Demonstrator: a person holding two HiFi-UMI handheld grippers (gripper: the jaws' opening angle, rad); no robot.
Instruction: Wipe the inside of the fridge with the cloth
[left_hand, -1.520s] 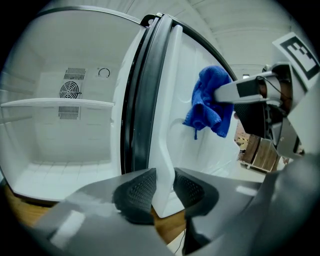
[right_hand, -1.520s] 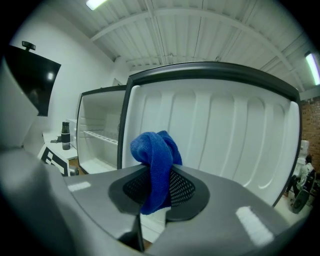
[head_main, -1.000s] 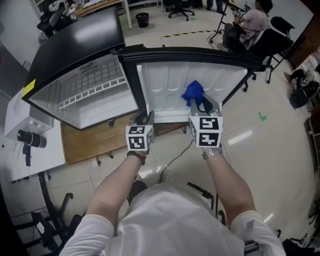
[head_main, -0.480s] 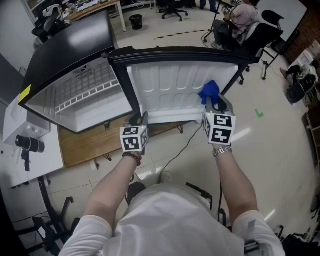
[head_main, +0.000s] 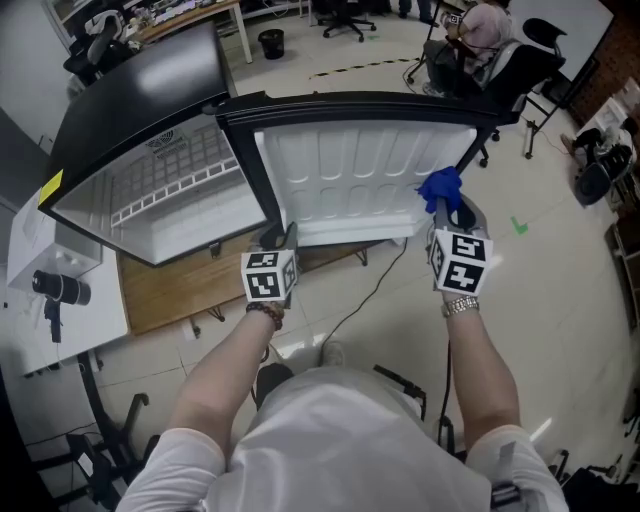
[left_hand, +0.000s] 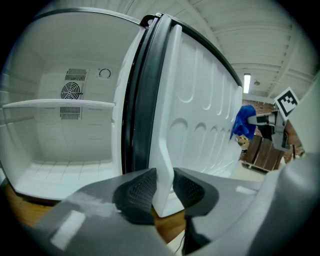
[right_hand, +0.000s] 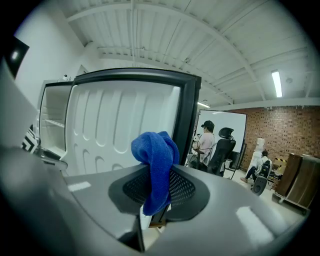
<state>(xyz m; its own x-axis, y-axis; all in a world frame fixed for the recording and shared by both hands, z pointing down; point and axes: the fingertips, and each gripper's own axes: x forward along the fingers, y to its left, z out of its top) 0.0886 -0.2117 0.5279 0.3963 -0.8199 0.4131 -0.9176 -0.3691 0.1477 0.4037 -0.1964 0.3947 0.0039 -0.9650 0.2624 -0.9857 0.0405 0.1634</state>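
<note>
The fridge (head_main: 150, 90) stands open, its white compartment (left_hand: 60, 130) and shelf showing in the left gripper view. Its door (head_main: 350, 170) swings toward me, ribbed white inner liner (left_hand: 200, 110) facing out. My left gripper (head_main: 278, 238) is shut on the liner's bottom corner by the hinge side, pads pressing both faces (left_hand: 164, 189). My right gripper (head_main: 452, 212) is shut on a blue cloth (head_main: 441, 187), bunched and sticking up between the jaws (right_hand: 156, 165). The cloth sits at the liner's right end, beside the door's black frame (right_hand: 189, 120).
The fridge rests on a wooden board (head_main: 190, 285). A white table with a camera (head_main: 60, 285) stands at the left. A cable (head_main: 350, 310) trails across the tiled floor. People sit on office chairs (head_main: 480, 30) at the back right, and a bin (head_main: 272, 42) stands behind.
My right gripper has slid the blue cloth rightward across the door liner, from its middle to its right edge. The left gripper has kept its hold on the door.
</note>
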